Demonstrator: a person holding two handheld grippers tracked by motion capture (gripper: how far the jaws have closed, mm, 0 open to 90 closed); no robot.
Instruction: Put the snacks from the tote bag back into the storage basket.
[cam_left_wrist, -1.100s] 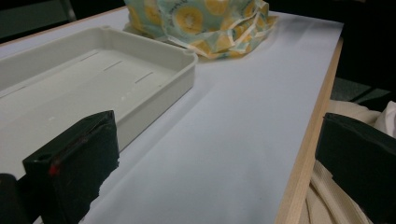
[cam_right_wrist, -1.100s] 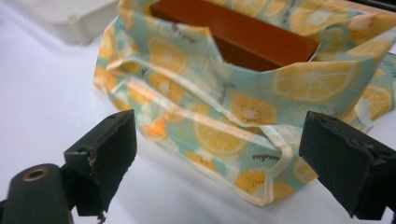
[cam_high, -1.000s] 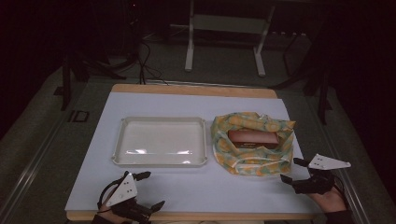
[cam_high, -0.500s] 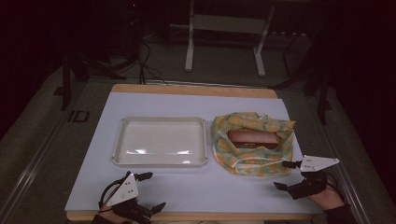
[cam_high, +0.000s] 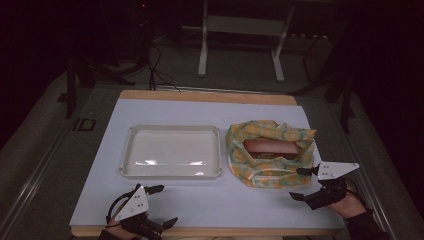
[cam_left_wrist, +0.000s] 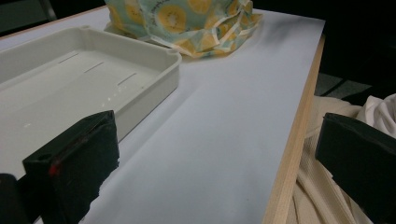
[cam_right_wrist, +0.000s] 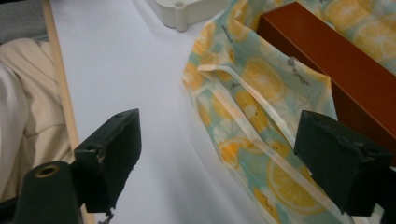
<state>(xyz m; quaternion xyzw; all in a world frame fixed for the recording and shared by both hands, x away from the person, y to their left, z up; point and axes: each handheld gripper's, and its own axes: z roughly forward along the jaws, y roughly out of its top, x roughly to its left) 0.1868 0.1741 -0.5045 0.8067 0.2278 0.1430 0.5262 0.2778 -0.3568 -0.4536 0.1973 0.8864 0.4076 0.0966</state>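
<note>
Right claw is held low over the near right corner of the worktop, just beside the near edge of the lemon-print cloth bag; its jaws stand apart and have just been closing a little, with only a corner of the bag's fabric and a pale strap seen between them in the right gripper view, untouched by the pads. The bag lies open on the right half of the worktop, and a brown box rests inside it, lengthwise across the opening. The right hand comes in from the lower right, its claw pointed left toward the bag. To the left of the bag, close by but apart from it, an empty white tray is set. The left claw is held at the near left edge of the worktop, jaws wide apart with nothing between them, pointed toward the right along that edge.
</note>
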